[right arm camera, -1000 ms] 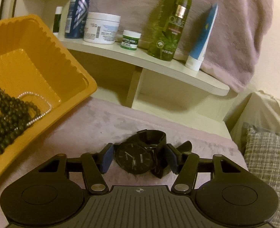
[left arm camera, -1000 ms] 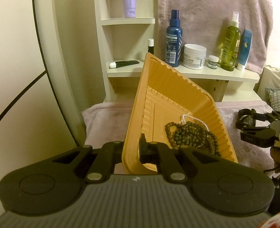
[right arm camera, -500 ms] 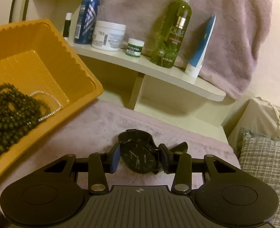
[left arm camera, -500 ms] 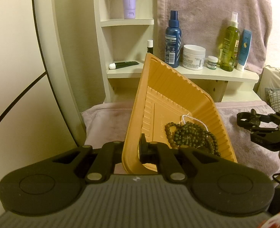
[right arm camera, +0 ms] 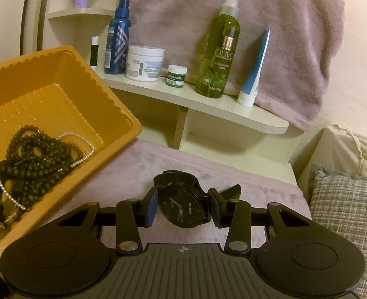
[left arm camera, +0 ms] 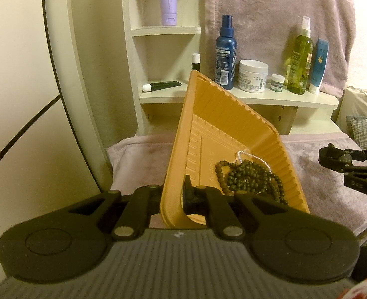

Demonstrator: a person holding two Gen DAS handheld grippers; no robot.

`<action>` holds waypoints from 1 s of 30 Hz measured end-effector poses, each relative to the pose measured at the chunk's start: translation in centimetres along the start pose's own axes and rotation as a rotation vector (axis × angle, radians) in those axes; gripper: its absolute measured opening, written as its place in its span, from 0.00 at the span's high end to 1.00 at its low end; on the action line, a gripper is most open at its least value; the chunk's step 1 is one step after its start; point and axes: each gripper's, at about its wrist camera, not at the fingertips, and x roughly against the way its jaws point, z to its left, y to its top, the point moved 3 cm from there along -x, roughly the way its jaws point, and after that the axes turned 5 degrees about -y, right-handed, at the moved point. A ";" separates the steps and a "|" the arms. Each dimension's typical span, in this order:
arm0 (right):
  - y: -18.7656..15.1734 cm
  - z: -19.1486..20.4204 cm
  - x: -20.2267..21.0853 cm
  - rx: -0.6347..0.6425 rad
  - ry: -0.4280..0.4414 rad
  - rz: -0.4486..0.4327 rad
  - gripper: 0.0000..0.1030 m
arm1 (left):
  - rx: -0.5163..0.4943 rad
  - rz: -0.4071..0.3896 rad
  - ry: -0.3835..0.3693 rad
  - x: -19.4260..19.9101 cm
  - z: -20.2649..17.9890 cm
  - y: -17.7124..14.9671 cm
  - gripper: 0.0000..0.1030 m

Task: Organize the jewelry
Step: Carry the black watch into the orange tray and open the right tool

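Note:
My left gripper point(left arm camera: 173, 194) is shut on the near rim of an orange plastic tray point(left arm camera: 233, 124) and holds it tilted up. Dark bead necklaces point(left arm camera: 248, 177) and a thin silver chain point(left arm camera: 253, 157) lie in the tray's low corner. In the right wrist view the tray point(right arm camera: 59, 94) is at the left with the beads point(right arm camera: 34, 159) inside. My right gripper point(right arm camera: 183, 205) is shut on a black wristwatch point(right arm camera: 182, 206), held just above the mauve cloth point(right arm camera: 138, 172). The right gripper also shows in the left wrist view point(left arm camera: 352, 169), right of the tray.
A cream shelf point(right arm camera: 208, 102) behind holds a blue spray bottle point(right arm camera: 117, 37), a white jar point(right arm camera: 145, 63), a small green jar point(right arm camera: 176, 75), an olive spray bottle point(right arm camera: 219, 49) and a blue tube point(right arm camera: 254, 69). A checked cushion point(right arm camera: 345, 209) lies at the right.
My right gripper closed on the watch and lifted it off the cloth, rising a little. The left gripper and tray have not moved.

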 end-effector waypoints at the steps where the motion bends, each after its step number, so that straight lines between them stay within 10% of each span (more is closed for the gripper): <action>1: 0.0 0.0 0.1 -0.002 0.004 0.001 0.58 | -0.002 0.000 -0.001 0.0 0.0 0.0 0.94; 19: 1.4 0.3 1.3 -0.045 0.068 -0.008 0.58 | -0.004 -0.004 -0.003 0.3 -0.2 0.1 0.94; 30: 5.5 3.1 1.7 -0.159 0.301 -0.014 0.58 | -0.002 -0.005 -0.005 0.3 -0.2 0.1 0.94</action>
